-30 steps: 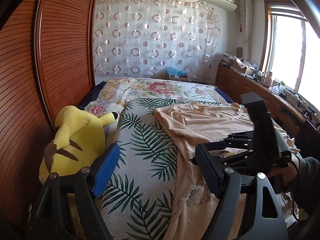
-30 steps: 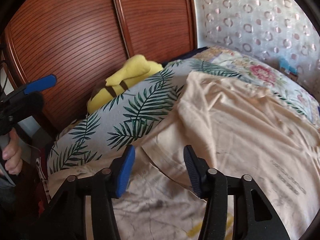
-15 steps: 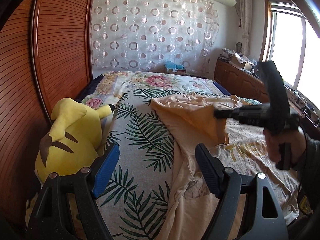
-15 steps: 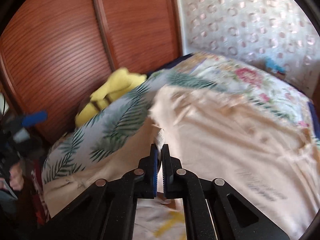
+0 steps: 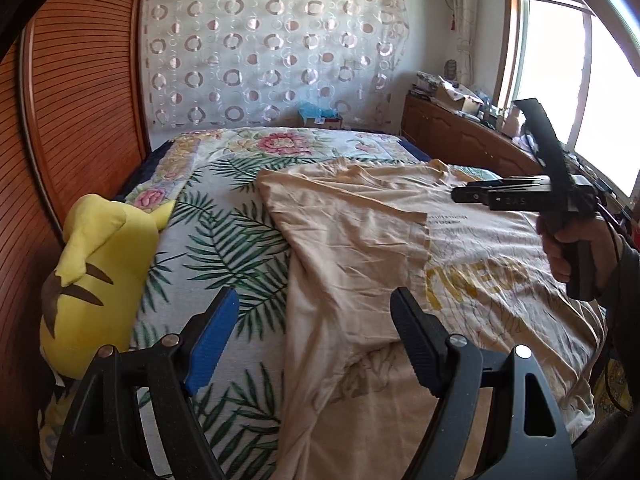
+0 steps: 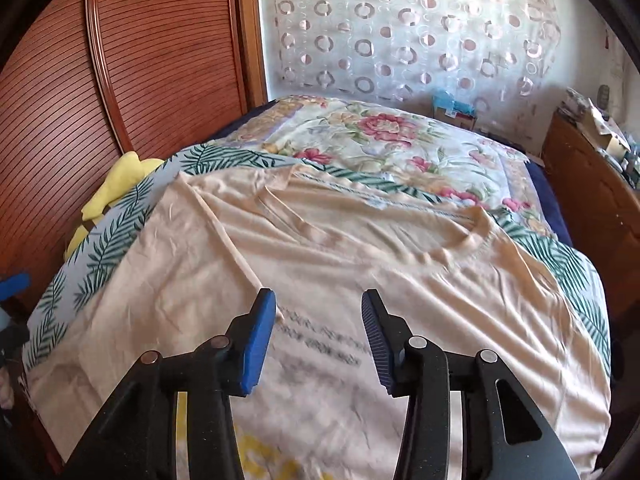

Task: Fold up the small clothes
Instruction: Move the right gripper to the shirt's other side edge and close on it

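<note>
A peach T-shirt with yellow print lies spread on the bed, its left side folded inward over the chest; the folded edge runs diagonally. My right gripper hovers just above the shirt's middle, its jaws opening, with nothing between them. In the left wrist view the right gripper shows from the side, held by a hand over the shirt's right part. My left gripper stands open above the shirt's lower left edge, holding nothing.
A yellow plush toy lies at the bed's left edge against ribbed wooden wardrobe doors. A floral quilt covers the bed's far end. A cluttered wooden cabinet lines the right side under a window.
The right gripper shut on the shirt's left edge, carried it rightward over the chest, then let go and opened. The left gripper moved slightly forward and down.
</note>
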A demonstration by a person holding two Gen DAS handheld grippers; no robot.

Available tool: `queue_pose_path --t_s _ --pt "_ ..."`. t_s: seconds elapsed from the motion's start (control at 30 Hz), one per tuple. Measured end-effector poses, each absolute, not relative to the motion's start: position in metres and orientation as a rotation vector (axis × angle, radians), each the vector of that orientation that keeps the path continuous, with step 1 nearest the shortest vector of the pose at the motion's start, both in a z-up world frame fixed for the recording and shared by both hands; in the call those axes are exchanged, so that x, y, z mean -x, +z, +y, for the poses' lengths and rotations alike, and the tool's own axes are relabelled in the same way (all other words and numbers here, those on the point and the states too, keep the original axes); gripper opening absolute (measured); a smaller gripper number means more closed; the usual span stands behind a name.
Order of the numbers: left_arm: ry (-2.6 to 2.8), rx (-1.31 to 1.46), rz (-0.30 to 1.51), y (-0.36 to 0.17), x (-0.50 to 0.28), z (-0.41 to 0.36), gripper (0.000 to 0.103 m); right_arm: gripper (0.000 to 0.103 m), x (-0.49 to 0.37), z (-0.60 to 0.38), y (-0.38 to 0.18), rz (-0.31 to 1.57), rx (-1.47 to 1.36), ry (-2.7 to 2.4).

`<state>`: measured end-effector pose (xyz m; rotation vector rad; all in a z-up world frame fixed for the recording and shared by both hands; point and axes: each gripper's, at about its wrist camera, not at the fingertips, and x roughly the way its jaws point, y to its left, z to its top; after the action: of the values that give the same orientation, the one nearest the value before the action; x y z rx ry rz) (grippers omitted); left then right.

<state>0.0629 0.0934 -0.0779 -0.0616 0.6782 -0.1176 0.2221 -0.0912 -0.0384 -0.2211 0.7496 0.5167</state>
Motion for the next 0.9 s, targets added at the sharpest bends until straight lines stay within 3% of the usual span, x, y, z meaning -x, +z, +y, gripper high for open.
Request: queue_pose_path --t_s 0.9 --pt "-0.17 -0.051 0.883 -0.118 -0.134 0.037 0.079 0.047 -0.114 -0.375 -0.045 0.803 0.001 0.11"
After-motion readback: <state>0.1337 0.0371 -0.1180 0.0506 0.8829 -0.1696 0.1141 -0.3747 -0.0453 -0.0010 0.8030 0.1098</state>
